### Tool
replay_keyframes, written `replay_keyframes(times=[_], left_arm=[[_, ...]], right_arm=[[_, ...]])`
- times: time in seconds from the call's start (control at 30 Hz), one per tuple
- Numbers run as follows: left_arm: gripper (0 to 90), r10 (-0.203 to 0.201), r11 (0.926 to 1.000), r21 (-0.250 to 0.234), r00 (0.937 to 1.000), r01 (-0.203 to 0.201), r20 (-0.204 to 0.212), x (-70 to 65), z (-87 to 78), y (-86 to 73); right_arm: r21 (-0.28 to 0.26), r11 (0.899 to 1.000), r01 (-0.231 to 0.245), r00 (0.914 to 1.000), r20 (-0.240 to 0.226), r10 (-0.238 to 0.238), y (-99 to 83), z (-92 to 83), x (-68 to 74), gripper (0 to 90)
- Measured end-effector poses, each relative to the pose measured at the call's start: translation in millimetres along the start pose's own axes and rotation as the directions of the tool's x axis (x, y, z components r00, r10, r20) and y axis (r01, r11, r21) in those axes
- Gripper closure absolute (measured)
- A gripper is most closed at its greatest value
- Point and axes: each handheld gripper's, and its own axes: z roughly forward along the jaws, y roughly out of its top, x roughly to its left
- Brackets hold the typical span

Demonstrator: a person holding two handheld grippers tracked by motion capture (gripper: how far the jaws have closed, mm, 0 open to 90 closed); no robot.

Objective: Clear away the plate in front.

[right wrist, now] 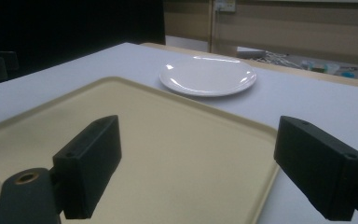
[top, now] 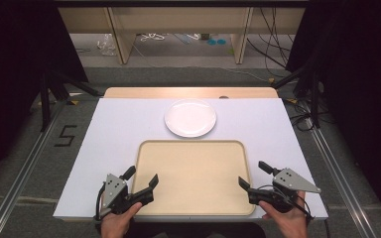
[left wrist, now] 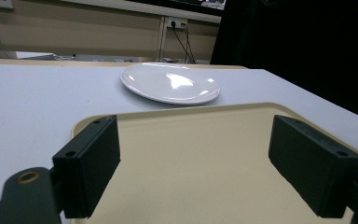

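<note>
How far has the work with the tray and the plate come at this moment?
Done: nothing visible; the white plate lies on the table beyond the empty tray. In hand: the left gripper and right gripper are open at the tray's near corners. Left: any handling of plate or tray.

Bright overhead light on the table [top: 129, 124]; dark surroundings; glare on the plate [left wrist: 170, 83].

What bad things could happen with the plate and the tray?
The white plate sits right beside the far rim of the beige tray, so shoving the tray forward could bump it. The plate is smooth and shallow, so it might slip from the open left hand-held gripper or right hand-held gripper. Both hover at the tray's near corners and could knock it crooked.
</note>
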Motion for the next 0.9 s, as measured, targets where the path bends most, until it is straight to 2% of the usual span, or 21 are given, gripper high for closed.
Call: replay_keyframes(times=[0.2,0.23,0.63,0.8,0.9], left_arm=[[15.9,-0.019,0.9998,0.006,0.9998,0.019,0.009,-1.2,1.5,-1.0],[15.9,-0.016,0.9999,0.006,0.9998,0.016,0.013,-1.3,1.9,-1.1],[15.9,-0.021,0.9997,0.015,0.9993,0.02,0.031,-4.8,5.6,-1.9],[15.9,-0.037,0.9991,0.019,0.9986,0.037,0.038,-6.5,7.6,-1.9],[16.0,-0.053,0.9984,0.026,0.997,0.051,0.058,-8.2,10.3,-2.0]], right_arm=[[-0.001,1.0,-0.001,1.0,-0.002,0.001,0.2,-0.2,0.3,15.7],[0.013,1.0,0.002,1.0,-0.004,-0.002,0.6,-0.9,0.2,15.8],[0.007,1.0,0.004,1.0,-0.007,-0.004,0.7,-0.8,0.3,15.8],[-0.002,1.0,0.004,0.9999,-0.013,-0.004,0.4,-0.1,0.2,15.8],[0.006,1.0,0.005,1.0,-0.007,-0.005,0.6,-0.5,0.5,15.8]])
